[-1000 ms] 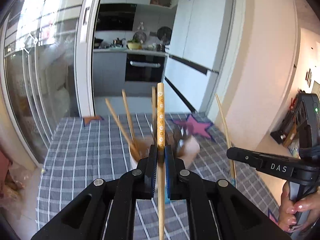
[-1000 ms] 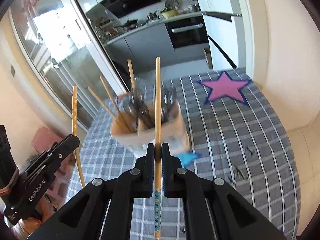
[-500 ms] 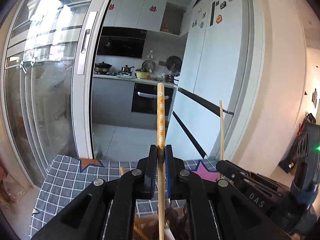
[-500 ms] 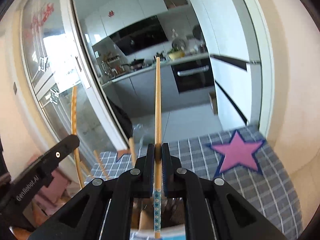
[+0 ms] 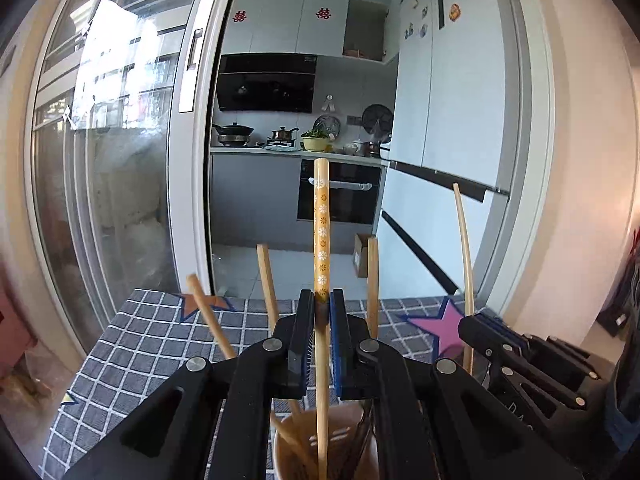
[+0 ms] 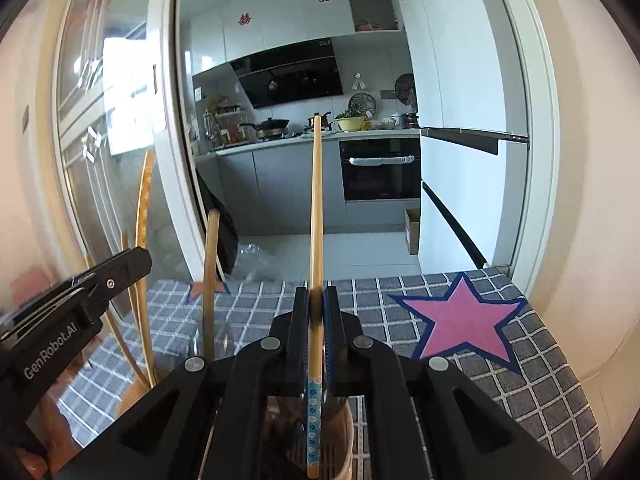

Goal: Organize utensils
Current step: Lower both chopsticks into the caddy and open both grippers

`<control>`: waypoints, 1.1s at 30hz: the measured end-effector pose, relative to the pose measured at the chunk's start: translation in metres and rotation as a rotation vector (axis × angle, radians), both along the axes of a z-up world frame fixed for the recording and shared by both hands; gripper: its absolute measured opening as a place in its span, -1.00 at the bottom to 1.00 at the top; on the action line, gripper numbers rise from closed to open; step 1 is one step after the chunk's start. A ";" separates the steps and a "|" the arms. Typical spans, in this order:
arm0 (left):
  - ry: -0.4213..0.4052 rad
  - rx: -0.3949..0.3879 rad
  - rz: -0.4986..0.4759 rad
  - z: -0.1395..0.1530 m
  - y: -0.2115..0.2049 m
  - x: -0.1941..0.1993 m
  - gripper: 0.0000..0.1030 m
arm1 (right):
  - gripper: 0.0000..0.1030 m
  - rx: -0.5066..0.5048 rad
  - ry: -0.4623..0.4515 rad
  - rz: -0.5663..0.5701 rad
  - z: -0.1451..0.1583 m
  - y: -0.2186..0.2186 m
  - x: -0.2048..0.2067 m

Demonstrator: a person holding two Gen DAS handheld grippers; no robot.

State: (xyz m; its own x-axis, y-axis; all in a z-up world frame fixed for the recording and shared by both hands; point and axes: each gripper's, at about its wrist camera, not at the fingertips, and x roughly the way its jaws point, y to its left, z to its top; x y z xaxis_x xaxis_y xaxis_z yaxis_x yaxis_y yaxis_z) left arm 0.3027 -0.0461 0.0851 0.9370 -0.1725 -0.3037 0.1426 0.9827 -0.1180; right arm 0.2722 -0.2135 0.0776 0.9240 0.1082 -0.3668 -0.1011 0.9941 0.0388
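Now that both hands have swung over the utensil holder (image 5: 320, 452), left gripper (image 5: 319, 312) and right gripper (image 6: 316, 308) each clamp a chopstick (image 5: 321, 224) poised above its mouth, ready for release.

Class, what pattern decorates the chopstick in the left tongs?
White flowers on orange chopstick; left wrist view shows it best.

A wooden chopstick with an orange band of white flowers (image 5: 321, 240) and a pale wooden chopstick with a blue, white-flowered end (image 6: 313, 412) stand over a beige slotted utensil holder (image 5: 344, 440). The black left gripper (image 5: 319, 312) and black right gripper (image 6: 316, 308) carry blue pads. The table wears a grey cloth checked in white (image 6: 540, 392), with a pink, navy-edged star (image 6: 464, 324) toward its right edge and an orange star (image 5: 208, 304) near its far edge.
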 end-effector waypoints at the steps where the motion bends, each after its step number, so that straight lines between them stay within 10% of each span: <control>1: 0.001 0.016 0.003 -0.003 -0.003 -0.002 -0.24 | -0.86 -0.008 0.005 0.002 -0.003 0.001 -0.002; 14: 0.103 0.081 0.015 -0.021 -0.001 -0.026 -0.24 | -0.82 -0.027 0.115 0.008 -0.016 -0.002 -0.014; 19: 0.138 0.081 0.022 -0.020 0.005 -0.034 -0.24 | -0.29 -0.015 0.136 0.005 -0.009 -0.006 -0.025; 33: 0.301 0.084 0.057 -0.046 0.023 -0.086 -0.23 | 0.17 0.051 0.223 0.000 -0.015 -0.013 -0.096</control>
State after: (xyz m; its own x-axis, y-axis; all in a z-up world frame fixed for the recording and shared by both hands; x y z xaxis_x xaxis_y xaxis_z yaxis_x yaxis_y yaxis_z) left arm 0.2167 -0.0235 0.0393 0.8106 -0.0846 -0.5795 0.0578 0.9962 -0.0647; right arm 0.1763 -0.2268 0.0623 0.8207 0.1315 -0.5561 -0.0840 0.9904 0.1102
